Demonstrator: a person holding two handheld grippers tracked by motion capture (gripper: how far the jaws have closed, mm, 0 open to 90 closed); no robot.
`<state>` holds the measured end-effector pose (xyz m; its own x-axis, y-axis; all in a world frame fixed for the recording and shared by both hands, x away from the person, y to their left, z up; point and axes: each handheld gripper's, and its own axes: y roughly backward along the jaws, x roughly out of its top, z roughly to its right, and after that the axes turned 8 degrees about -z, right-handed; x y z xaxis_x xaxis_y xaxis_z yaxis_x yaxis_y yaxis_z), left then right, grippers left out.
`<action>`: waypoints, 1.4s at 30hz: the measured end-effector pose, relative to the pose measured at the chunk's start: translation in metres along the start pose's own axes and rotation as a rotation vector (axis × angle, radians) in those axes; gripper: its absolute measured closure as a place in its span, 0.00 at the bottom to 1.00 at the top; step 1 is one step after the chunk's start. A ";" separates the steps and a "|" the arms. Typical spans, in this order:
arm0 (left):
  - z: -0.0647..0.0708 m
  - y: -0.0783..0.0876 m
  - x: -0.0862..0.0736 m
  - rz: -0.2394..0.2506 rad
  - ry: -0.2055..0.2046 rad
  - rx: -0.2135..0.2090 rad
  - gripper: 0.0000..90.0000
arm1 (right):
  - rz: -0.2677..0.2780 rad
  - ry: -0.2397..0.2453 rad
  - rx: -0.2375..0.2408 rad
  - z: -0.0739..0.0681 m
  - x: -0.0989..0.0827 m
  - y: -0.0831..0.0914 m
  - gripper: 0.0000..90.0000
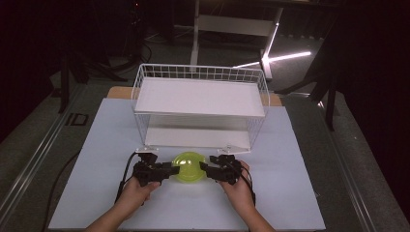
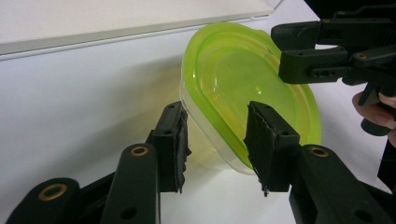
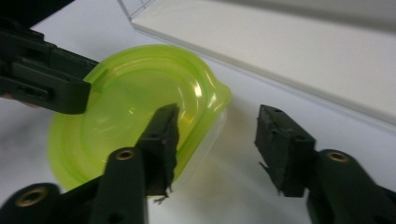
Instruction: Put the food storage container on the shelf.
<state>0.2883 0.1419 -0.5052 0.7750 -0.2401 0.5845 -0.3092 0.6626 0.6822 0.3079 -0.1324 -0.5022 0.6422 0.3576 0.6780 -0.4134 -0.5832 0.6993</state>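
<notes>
A clear plastic container with a lime-green lid (image 1: 188, 167) sits on the white table cover (image 1: 96, 193), just in front of the wire rack. My left gripper (image 1: 170, 170) comes at it from the left. In the left gripper view the container (image 2: 233, 84) has its near corner between the pads of my left gripper (image 2: 218, 109), which stand close to its sides with no clear press. My right gripper (image 1: 205, 169) reaches in from the right. In the right gripper view, my right gripper (image 3: 218, 112) has one pad over the lid (image 3: 130, 107), and the other stands well off it.
A white wire rack (image 1: 200, 106) with two shelves stands right behind the container, its lower shelf edge (image 2: 116, 32) close by. A person's hands hold both grippers from the bottom edge. Cables trail off to the left. Dark floor and stands surround the table.
</notes>
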 end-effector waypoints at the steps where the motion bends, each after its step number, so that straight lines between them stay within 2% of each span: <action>1: 0.000 0.000 0.000 -0.002 0.001 -0.004 0.67 | -0.003 -0.002 0.002 0.000 0.000 0.001 0.57; 3: 0.001 0.000 -0.001 -0.002 0.004 -0.012 0.69 | -0.014 -0.013 0.012 -0.001 0.000 0.002 0.60; 6: 0.002 0.001 -0.002 -0.002 0.008 -0.021 0.70 | -0.018 -0.004 0.017 -0.004 -0.001 0.004 0.67; 9: 0.004 0.002 -0.003 -0.007 -0.011 -0.013 0.71 | -0.027 0.007 0.023 -0.008 -0.001 0.006 0.73; 18: 0.011 0.004 -0.009 -0.010 -0.023 -0.022 0.76 | -0.042 -0.009 0.047 -0.011 -0.005 0.012 0.76; 26: 0.017 0.007 -0.013 -0.010 -0.023 -0.014 0.82 | -0.045 0.016 0.060 -0.015 -0.011 0.018 0.78; 28: 0.018 0.007 -0.013 -0.016 -0.032 -0.012 0.83 | -0.046 0.022 0.059 -0.016 -0.012 0.019 0.79; 31: 0.019 0.009 -0.013 -0.018 -0.016 -0.021 0.86 | -0.042 0.029 0.054 -0.018 -0.015 0.021 0.80; 34: 0.021 0.009 -0.013 -0.027 -0.012 -0.001 0.89 | -0.031 0.010 0.056 -0.019 -0.017 0.022 0.84; 35: 0.023 0.009 -0.013 -0.041 -0.033 0.012 0.91 | -0.033 0.008 0.050 -0.020 -0.018 0.023 0.87; 38: 0.024 0.007 -0.016 -0.049 -0.014 -0.004 0.91 | -0.030 0.001 0.039 -0.021 -0.019 0.024 0.88; 42: 0.028 0.012 -0.013 -0.016 -0.030 -0.008 0.91 | -0.004 -0.005 0.032 -0.023 -0.015 0.033 0.89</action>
<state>0.2589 0.1332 -0.4926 0.7629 -0.2714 0.5868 -0.2925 0.6646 0.6876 0.2697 -0.1402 -0.4845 0.6474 0.3561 0.6738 -0.3897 -0.6052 0.6942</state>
